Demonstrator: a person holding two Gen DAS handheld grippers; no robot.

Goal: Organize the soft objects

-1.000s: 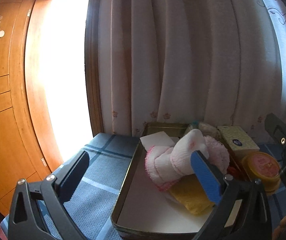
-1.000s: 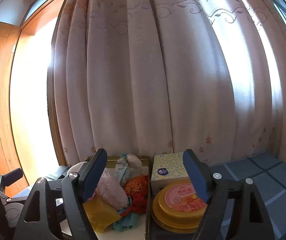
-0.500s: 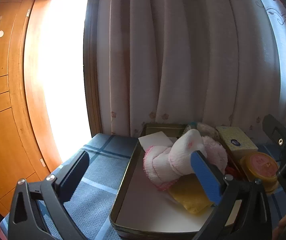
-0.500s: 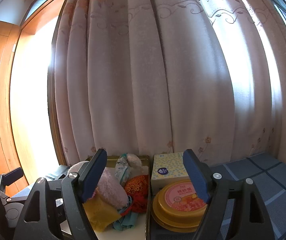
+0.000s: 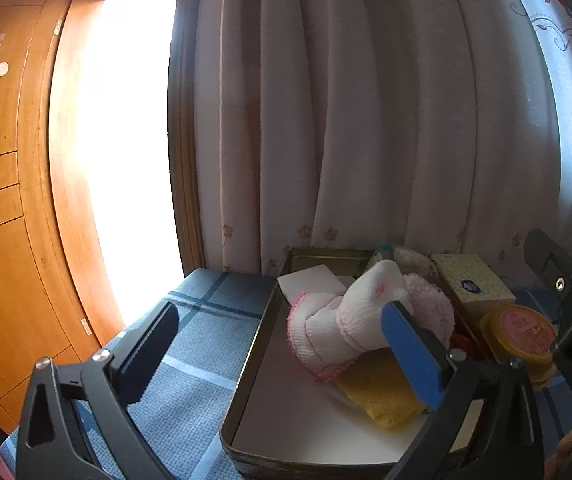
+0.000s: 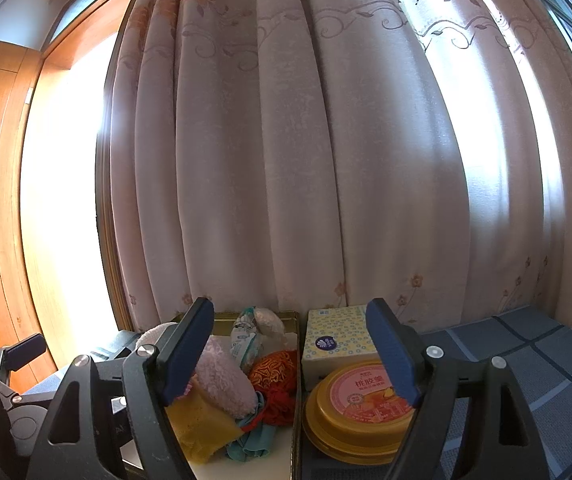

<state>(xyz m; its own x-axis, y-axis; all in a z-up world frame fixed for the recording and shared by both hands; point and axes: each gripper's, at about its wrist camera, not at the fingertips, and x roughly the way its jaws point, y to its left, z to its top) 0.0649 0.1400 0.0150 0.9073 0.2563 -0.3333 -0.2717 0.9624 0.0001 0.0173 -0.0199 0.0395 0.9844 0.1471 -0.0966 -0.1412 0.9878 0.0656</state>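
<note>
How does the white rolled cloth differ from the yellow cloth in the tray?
The white rolled cloth is bundled into a thick twisted roll with pink stitched edges; the yellow cloth lies flatter, folded, plain in colour. The white one sits higher, with one end resting over the yellow one, which lies beneath it, nearer the cameras. Both lie inside the tray, untouched by either open gripper.

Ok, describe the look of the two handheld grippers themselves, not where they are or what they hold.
The left gripper and right gripper look alike: black angular plastic frames with triangular cut-outs, silver round screw heads at the joints, and two flat fingers faced with ribbed blue pads. From the left wrist view, the right gripper's black body shows a brass-coloured threaded hole and white lettering. No cables show.
</note>
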